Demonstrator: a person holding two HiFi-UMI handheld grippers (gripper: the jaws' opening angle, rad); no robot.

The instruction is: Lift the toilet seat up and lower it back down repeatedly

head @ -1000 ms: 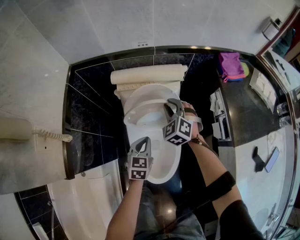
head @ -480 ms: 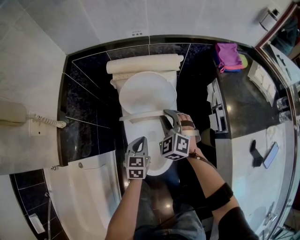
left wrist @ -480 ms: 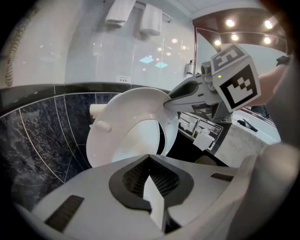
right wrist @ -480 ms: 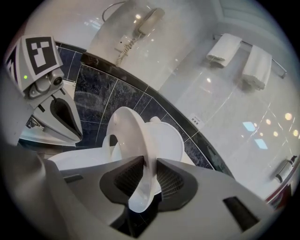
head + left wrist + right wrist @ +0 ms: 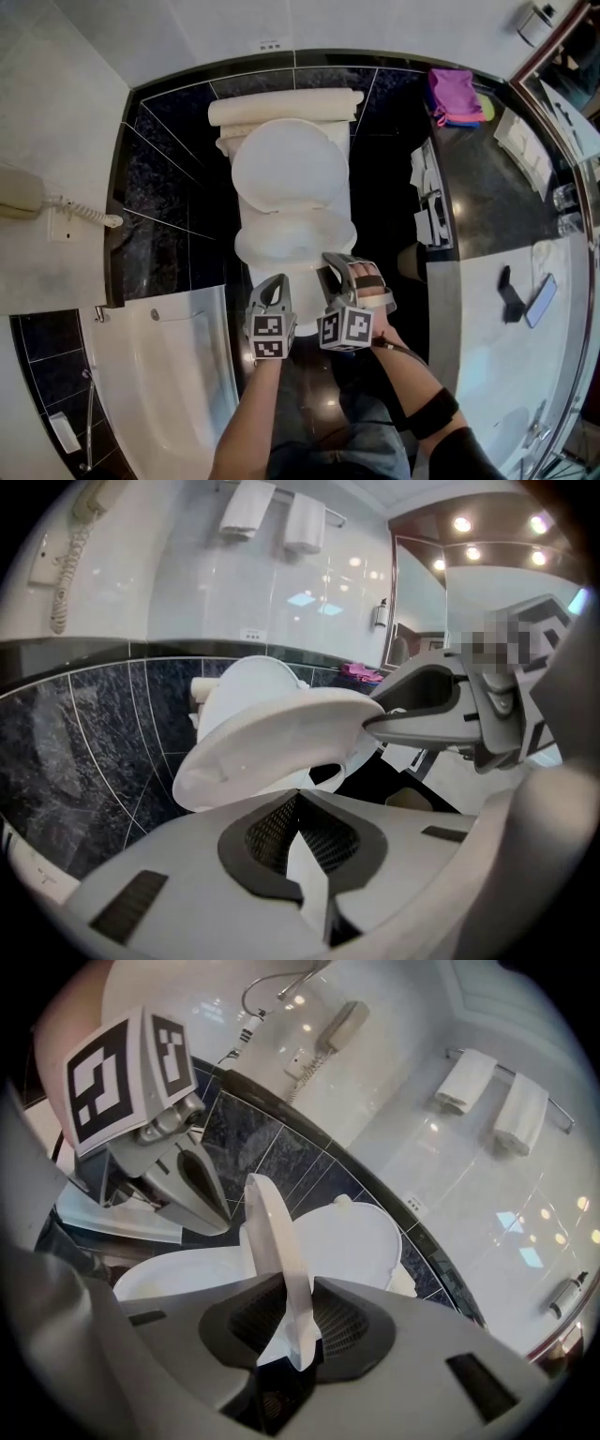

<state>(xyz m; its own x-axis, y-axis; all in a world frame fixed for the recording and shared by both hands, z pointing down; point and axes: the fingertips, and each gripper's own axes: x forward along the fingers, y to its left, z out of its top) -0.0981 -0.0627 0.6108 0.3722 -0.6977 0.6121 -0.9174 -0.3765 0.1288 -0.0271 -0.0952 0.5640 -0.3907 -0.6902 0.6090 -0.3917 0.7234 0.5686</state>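
The white toilet's lid point(image 5: 289, 167) stands up against the cistern. Its seat point(image 5: 296, 240) hangs tilted over the bowl, front edge raised. My right gripper point(image 5: 330, 272) is shut on the seat's front rim; in the right gripper view the thin white rim point(image 5: 279, 1241) runs up between the two dark pads of the right gripper point(image 5: 291, 1309). My left gripper point(image 5: 273, 291) hovers just left of it, shut and empty, clear of the seat. In the left gripper view the seat point(image 5: 272, 738) floats above my closed left gripper point(image 5: 298, 803), with the right gripper point(image 5: 377, 719) clamped on the seat's edge.
A bathtub point(image 5: 178, 375) lies to the left, with a wall phone point(image 5: 21, 195) above it. A dark counter point(image 5: 487, 206) at the right carries papers and a pink bag point(image 5: 455, 94). Folded towels point(image 5: 492, 1101) hang on a rail. The person's legs stand in front of the bowl.
The right gripper has drawn the seat away from the upright lid, forward and down toward the bowl. The left gripper has moved back alongside it, still empty.
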